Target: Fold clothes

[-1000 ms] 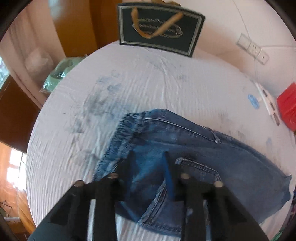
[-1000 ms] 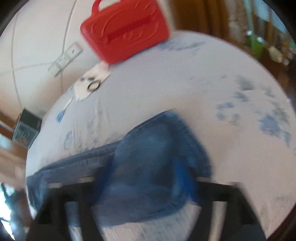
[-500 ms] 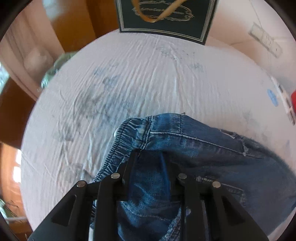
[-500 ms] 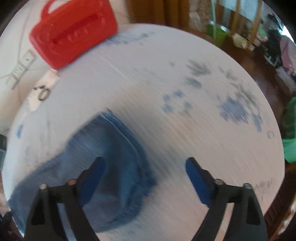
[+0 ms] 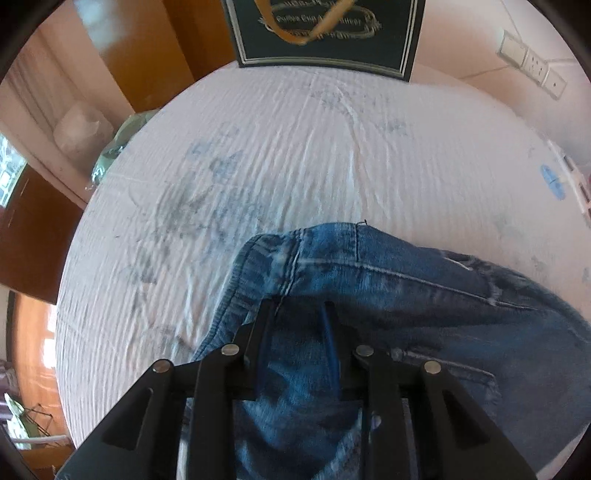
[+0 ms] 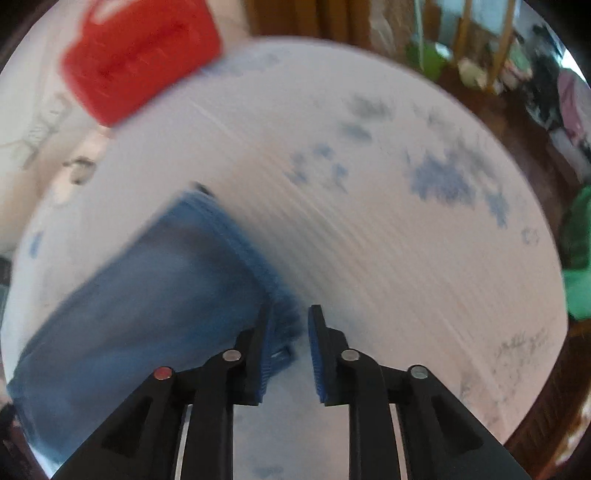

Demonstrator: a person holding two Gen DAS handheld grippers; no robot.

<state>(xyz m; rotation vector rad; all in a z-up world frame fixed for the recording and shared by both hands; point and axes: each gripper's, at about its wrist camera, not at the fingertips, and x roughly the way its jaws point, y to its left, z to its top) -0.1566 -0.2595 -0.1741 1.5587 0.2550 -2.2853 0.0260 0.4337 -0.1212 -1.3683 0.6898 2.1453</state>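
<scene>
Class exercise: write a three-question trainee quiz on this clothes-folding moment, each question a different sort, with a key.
1. True or false: the left gripper is clamped on the jeans.
2. Which stands at the table's far edge in the left view? A) dark gift bag B) kettle C) lamp
3. Fill in: the case beyond the right gripper is coloured ____.

Key: 1 true; 2 A; 3 red.

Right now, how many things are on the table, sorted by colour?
Blue: 1, the jeans
Red: 1, the red case
Dark green: 1, the gift bag
Total: 3, all on the white tablecloth; small bits near the edge are too blurred to count.
</scene>
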